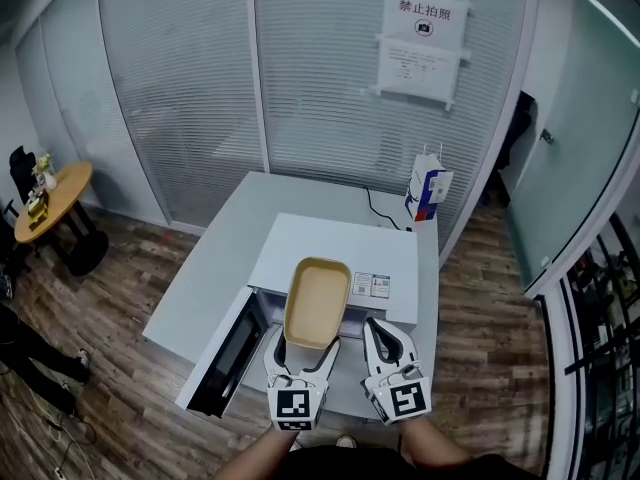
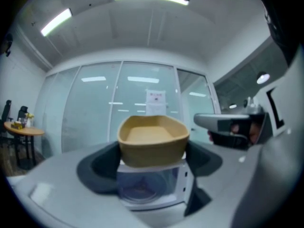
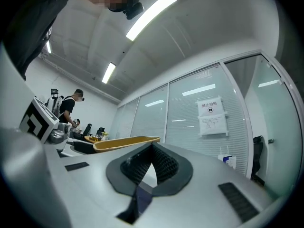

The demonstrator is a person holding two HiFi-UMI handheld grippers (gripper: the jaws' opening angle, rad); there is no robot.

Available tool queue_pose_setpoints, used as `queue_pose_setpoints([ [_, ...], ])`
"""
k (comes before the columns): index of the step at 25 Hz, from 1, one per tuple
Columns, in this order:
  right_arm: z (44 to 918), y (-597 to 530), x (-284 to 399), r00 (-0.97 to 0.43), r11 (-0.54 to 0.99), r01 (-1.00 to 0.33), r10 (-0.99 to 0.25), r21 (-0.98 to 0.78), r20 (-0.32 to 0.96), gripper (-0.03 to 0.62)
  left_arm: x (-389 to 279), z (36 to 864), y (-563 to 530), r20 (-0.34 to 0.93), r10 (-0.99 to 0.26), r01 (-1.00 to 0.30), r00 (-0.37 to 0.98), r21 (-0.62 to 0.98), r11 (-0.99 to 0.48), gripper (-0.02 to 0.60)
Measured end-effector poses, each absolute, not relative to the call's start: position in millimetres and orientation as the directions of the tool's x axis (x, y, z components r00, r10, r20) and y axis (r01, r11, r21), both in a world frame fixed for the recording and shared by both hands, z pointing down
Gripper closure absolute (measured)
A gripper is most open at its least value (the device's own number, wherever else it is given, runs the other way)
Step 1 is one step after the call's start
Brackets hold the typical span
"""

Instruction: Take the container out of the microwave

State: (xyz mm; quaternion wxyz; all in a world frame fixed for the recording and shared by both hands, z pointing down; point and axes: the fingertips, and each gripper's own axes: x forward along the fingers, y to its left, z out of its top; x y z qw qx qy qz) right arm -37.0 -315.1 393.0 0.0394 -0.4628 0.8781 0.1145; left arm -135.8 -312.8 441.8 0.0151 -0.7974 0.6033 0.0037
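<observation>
A tan, empty, rectangular container (image 1: 317, 301) hangs in the air above the front of the white microwave (image 1: 345, 250). My left gripper (image 1: 303, 342) is shut on it, with one dark pad on each long side. In the left gripper view the container (image 2: 152, 139) fills the space between the jaws, and the microwave's open cavity (image 2: 145, 191) shows below it. My right gripper (image 1: 387, 326) hovers just right of the container, shut with nothing in it. In the right gripper view its ribbed pads (image 3: 164, 163) meet at the tips, and the container (image 3: 124, 143) shows to the left.
The microwave's door (image 1: 225, 353) hangs open to the left over a white table (image 1: 200, 288). A blue and white carton (image 1: 428, 190) stands at the table's far right corner. Glass walls with blinds and a posted notice (image 1: 424, 43) lie behind. A round wooden table (image 1: 55, 198) stands far left.
</observation>
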Motion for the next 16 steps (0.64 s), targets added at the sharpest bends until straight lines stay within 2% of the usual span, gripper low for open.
queue_pose_setpoints([
  [16,391.2,-314.4,-39.0,-0.562,0.538,-0.826,-0.805,0.166,-0.188,0.595,-141.1,449.2,-320.3,-0.018,-0.965,-0.965,0.263,-0.021,-0.262,0.147],
])
